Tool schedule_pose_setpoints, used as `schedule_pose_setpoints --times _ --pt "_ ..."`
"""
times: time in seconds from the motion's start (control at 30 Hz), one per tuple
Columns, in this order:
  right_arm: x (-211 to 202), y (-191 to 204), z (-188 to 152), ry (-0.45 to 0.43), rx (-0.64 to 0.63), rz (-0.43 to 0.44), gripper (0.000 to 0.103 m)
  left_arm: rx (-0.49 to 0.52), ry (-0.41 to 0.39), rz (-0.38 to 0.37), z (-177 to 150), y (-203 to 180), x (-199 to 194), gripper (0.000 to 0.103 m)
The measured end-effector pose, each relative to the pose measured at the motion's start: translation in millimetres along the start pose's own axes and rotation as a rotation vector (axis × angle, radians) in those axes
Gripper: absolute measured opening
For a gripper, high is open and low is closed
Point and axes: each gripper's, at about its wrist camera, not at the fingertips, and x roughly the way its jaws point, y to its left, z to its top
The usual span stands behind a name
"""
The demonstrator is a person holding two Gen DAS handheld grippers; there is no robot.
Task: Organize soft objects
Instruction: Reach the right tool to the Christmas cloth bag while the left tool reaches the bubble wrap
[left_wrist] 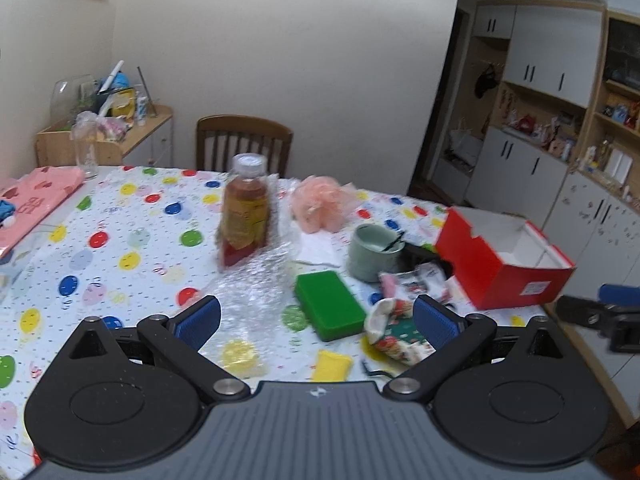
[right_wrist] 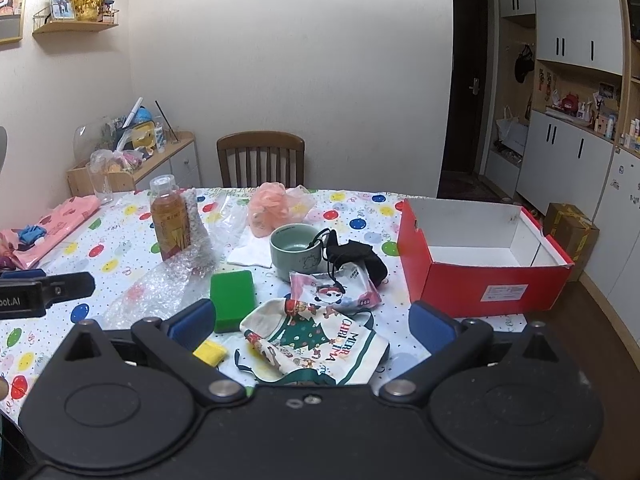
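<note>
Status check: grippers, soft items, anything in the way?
Left gripper and right gripper open, empty. Christmas bag, sponge, loofah on table; red box empty. Mug amid them.

Stood toward the table's [right_wrist: 120, 240] left: a bottle [right_wrist: 170, 218], with bubble wrap [right_wrist: 160, 288] leaning just beside it and spreading forward. Sat behind the mug [right_wrist: 296, 250], near the far edge: a bath pouf [right_wrist: 268, 206]. Lay nearer than the wrap, left of the Christmas pouch [right_wrist: 320, 340]: a sponge [right_wrist: 233, 300], and before it a small pad [right_wrist: 209, 353]. Rested between mug and pouch: a printed pouch [right_wrist: 334, 290], with a dark bag [right_wrist: 354, 258] touching the mug's right. Stood at the right edge, open upward: a box [right_wrist: 480, 276]. Placed behind the table: a chair [right_wrist: 260, 158].
</note>
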Motion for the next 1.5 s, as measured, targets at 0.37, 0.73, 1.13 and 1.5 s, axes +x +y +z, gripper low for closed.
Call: schedule_pose_setpoints --times 0.37,0.73,1.13,1.5 --pt "41.9 -14.4 -6.2 0.063 -0.045 0.048 0.103 0.011 0.061 0.102 -16.7 39.1 37.6 0.103" --pt "109.5 -17.0 -18.8 0.162 -0.138 0.097 0.102 0.048 0.126 0.143 -17.3 59.8 115.8 0.103" --pt "168.4 20.7 -39.9 0.281 -0.337 0.171 0.091 0.107 0.221 0.186 -24.5 64.1 189.5 0.103" --pt "191.1 30.7 -50.0 0.309 -0.382 0.17 0.073 0.166 0.281 0.21 -31.2 60.2 227.0 0.095"
